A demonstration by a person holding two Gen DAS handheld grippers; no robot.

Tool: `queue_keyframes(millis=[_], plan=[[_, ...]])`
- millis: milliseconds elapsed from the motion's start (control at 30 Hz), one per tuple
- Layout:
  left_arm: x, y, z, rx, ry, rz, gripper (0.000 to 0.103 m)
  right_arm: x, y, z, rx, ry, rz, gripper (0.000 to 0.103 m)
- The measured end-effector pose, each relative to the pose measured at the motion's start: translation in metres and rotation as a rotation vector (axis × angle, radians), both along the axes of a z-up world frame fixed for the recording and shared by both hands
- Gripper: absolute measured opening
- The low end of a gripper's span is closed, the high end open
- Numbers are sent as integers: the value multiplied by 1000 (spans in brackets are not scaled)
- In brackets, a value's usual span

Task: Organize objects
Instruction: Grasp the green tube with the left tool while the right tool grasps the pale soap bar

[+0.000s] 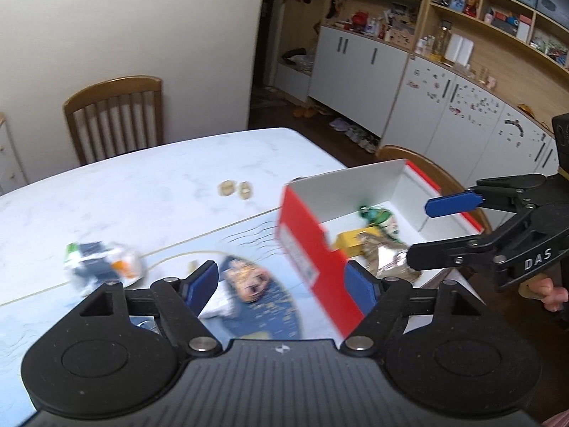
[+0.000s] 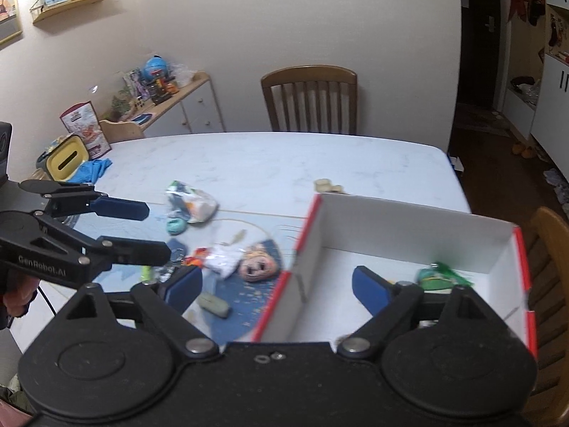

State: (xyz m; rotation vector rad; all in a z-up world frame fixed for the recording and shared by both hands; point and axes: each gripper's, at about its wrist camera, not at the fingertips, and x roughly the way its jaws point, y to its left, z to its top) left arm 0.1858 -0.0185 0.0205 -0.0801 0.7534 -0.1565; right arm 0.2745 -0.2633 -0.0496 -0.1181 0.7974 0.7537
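A red and white cardboard box (image 1: 306,245) stands on the table at the right; it also shows in the right wrist view (image 2: 391,227). Inside lie a green packet (image 1: 377,215), a yellow item (image 1: 350,240) and a crinkled foil packet (image 1: 384,256). My left gripper (image 1: 284,284) is open and empty, above the blue mat beside the box's near wall. My right gripper (image 2: 275,286) is open and empty, straddling the box's left wall. A doll's head (image 2: 256,267), a white-blue snack packet (image 2: 192,201), a teal item (image 2: 176,226) and a grey-green lump (image 2: 213,305) lie on the mat.
Two small tan pieces (image 1: 236,188) lie on the white marble table (image 1: 142,178). Wooden chairs stand at the far side (image 2: 309,99) and right (image 2: 549,249). A yellow-lidded container (image 2: 67,160) and blue cloth (image 2: 90,170) sit at the table's left end.
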Motion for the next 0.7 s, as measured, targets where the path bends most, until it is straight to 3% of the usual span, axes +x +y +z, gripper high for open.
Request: queue_keyframes(millis=[300,433,533,700], plan=[[-29,57,-28,-3,22,24,87,-18,52,-19,-8,47,5,94],[-40,82,-46,-38,30,5,103,-27,74,-32,-28,72,16,94],[-46,95,-60,-60,35,-10,103,-31,89,-42,-53,86,18,94],[-48,110,-87,-22,35,-18,103,-37,113,-59,-89,111,24,94]])
